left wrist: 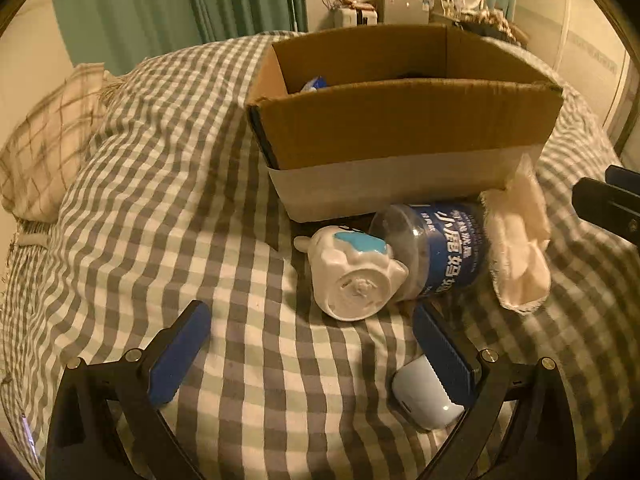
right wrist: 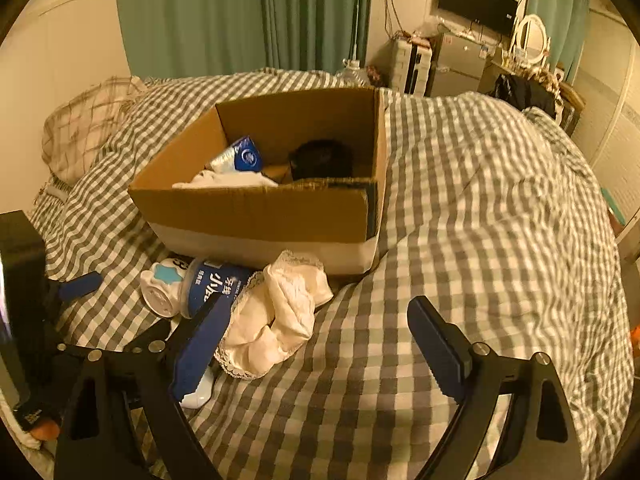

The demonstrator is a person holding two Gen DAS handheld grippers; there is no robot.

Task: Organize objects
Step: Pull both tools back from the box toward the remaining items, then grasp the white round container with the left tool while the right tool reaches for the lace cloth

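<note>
An open cardboard box (left wrist: 400,136) stands on the checked bed; it also shows in the right wrist view (right wrist: 256,212), holding a blue-white pack (right wrist: 242,156), white cloth and a dark object (right wrist: 322,160). In front of it lie a white ceramic figure (left wrist: 352,276), a clear jar with a blue label (left wrist: 440,244) and a cream lace-edged cloth (left wrist: 520,240). A small white case (left wrist: 424,396) lies by my left gripper's right finger. My left gripper (left wrist: 312,340) is open and empty, just short of the figure. My right gripper (right wrist: 320,328) is open and empty, beside the cloth (right wrist: 276,316).
A plaid pillow (left wrist: 52,140) lies at the bed's left end. Green curtains (right wrist: 240,16) hang behind. A TV (right wrist: 476,0), mirror and cluttered shelves stand at the far right. The checked duvet (right wrist: 500,208) bulges to the right of the box.
</note>
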